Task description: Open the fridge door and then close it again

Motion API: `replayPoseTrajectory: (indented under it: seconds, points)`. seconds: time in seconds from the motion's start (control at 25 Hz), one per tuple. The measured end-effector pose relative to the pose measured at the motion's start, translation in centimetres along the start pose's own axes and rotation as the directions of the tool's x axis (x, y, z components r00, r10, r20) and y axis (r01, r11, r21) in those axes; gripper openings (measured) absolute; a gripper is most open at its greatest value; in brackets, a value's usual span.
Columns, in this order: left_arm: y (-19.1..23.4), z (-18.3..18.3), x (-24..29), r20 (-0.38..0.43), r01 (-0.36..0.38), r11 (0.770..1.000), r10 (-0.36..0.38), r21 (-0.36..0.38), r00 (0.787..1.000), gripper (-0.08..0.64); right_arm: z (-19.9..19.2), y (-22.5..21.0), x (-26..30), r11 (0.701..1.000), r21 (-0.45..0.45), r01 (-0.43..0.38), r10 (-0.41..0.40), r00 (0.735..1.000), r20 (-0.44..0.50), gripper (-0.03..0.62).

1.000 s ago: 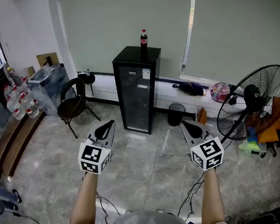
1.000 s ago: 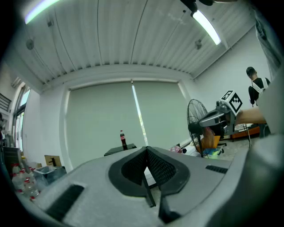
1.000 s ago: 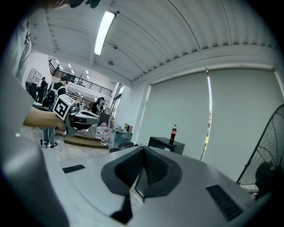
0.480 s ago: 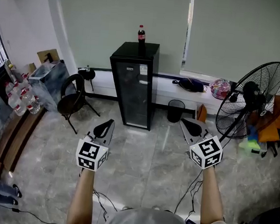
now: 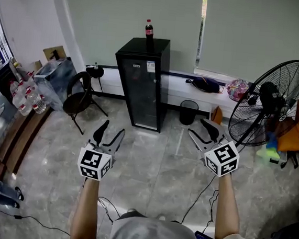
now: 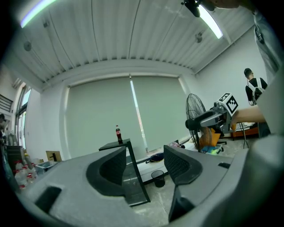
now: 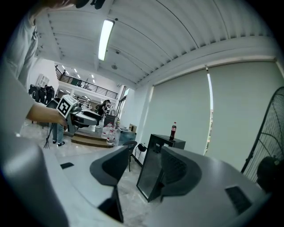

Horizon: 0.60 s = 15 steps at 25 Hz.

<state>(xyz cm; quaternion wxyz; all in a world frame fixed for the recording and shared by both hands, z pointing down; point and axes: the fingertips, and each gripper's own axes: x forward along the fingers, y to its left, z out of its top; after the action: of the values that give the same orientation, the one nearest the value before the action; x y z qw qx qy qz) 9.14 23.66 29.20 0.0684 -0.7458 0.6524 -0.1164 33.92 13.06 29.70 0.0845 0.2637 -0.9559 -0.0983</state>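
Observation:
A small black fridge [image 5: 141, 84] with a glass door stands shut against the far wall, a cola bottle [image 5: 149, 28] on its top. My left gripper [image 5: 112, 129] and right gripper [image 5: 197, 127] hover level over the floor, well short of the fridge and apart from it. Both pairs of jaws have just been opening and stand open with nothing between them. Between the jaws of the left gripper [image 6: 144, 155] its own view shows the fridge [image 6: 133, 184] and the bottle [image 6: 118, 133]. The right gripper [image 7: 145, 155] frames the fridge [image 7: 150, 175] the same way.
A large standing fan [image 5: 272, 102] is at the right. A black chair [image 5: 79, 107] and water bottles [image 5: 28, 99] are at the left. A bin [image 5: 188, 112] stands right of the fridge. Cables [image 5: 200, 197] trail on the tiled floor.
Both grippers' jaws were shut and have spread open. Both hands have shifted a little forward and down, and the fridge sits slightly higher in the head view.

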Motion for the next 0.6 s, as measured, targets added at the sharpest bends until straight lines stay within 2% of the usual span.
replayPoseTrajectory:
  seconds: [0.36, 0.6]
  points:
    - [0.8, -1.7, -0.2, -0.043, -0.027, 0.999, 0.026, -0.023, 0.999, 0.236, -1.2, -0.2, 1.4, 1.0, -0.008, -0.021, 0.02, 0.999, -0.025, 0.222]
    - [3.4, -3.6, 1.9, -0.044, -0.023, 0.998, 0.02, -0.057, 0.999, 0.236, -1.6, -0.5, 4.9, 0.999, -0.023, -0.022, 0.02, 0.998, -0.053, 0.222]
